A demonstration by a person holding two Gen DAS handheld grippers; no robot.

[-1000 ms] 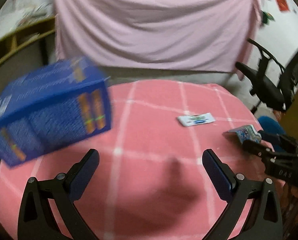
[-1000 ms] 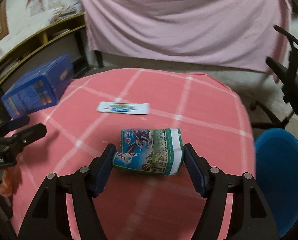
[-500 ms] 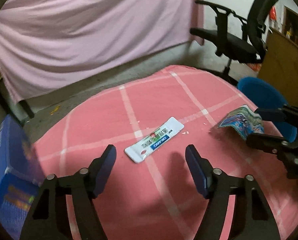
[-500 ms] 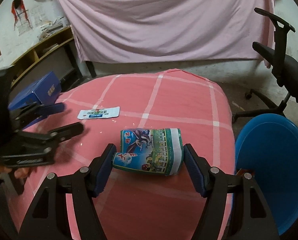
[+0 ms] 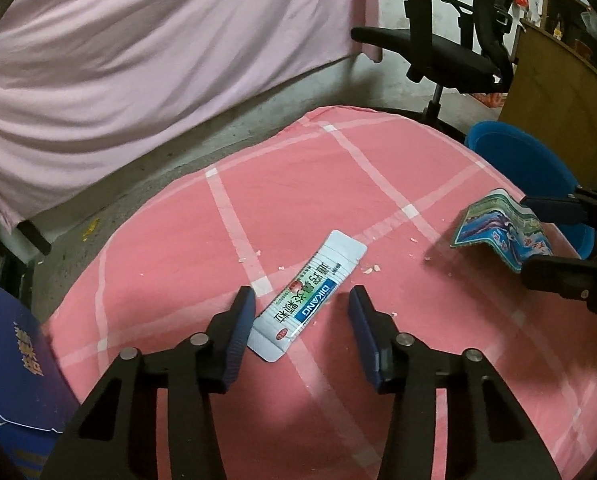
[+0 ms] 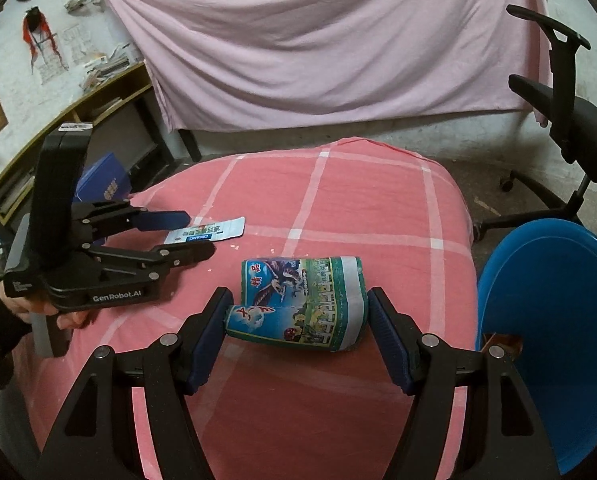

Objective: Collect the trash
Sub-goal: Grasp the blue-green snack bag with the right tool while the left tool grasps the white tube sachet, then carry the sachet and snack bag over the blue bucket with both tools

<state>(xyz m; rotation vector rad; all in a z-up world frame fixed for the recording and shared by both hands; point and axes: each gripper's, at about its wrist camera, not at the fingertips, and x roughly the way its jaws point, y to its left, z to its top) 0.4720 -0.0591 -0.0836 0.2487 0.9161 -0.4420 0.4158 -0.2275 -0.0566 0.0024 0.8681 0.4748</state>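
Now clamped between the right gripper (image 6: 298, 320) pads: a crumpled paper cup (image 6: 300, 306), lifted beside the blue bin (image 6: 546, 340), contents hidden. Closing around a white sachet (image 5: 308, 294) flat on the pink tablecloth (image 5: 378, 200), not yet pinching: left gripper (image 5: 302, 312).

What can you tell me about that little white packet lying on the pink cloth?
The white sachet is a flat, sealed, glossy packet, long and narrow, printed with a blue band, green characters and a small red mark. It lies flat and diagonal on the pink checked tablecloth, with small crumbs around it. The left gripper straddles its near end, jaws just closing, pads not yet pressing it. Nothing else touches it.
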